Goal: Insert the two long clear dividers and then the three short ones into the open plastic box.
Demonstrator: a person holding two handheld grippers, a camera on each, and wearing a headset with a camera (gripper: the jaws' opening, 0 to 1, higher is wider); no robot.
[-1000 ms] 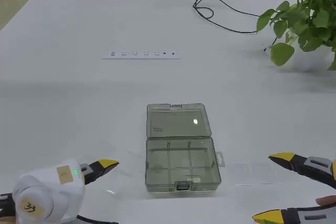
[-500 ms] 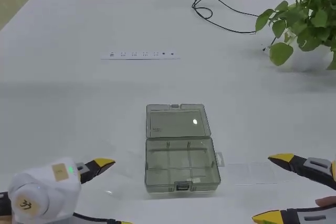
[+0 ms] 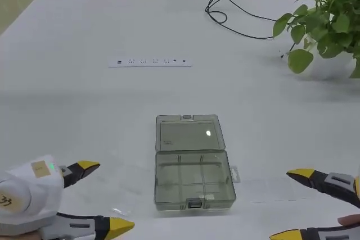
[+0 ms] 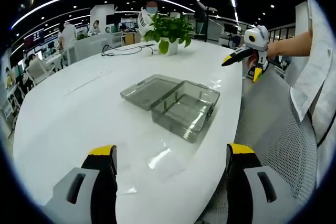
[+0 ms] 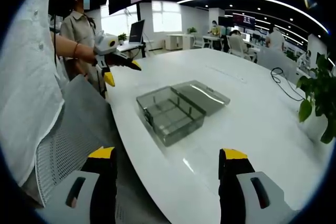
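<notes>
The smoky clear plastic box (image 3: 194,181) lies open near the table's front edge, its lid (image 3: 188,133) flat behind it. Faint rib lines show inside the box. A clear divider (image 3: 273,186) lies flat just right of the box, and another clear piece (image 3: 121,198) lies to its left. My left gripper (image 3: 106,196) is open at the front left, over the left piece (image 4: 163,158), holding nothing. My right gripper (image 3: 291,203) is open at the front right, near the right divider, also with nothing in it. Each gripper view shows the box (image 4: 181,106) (image 5: 170,114) ahead and the other gripper beyond it.
A white power strip (image 3: 151,61) lies mid-table, with a black cable (image 3: 236,15) farther back. A potted plant (image 3: 326,21) stands at the back right. The table's front edge (image 3: 225,226) runs just below the box. People and chairs are in the office behind.
My left gripper has drawn back to the left and toward the front edge, and both its jaws now show apart. The right gripper has hardly moved. The box stays put.
</notes>
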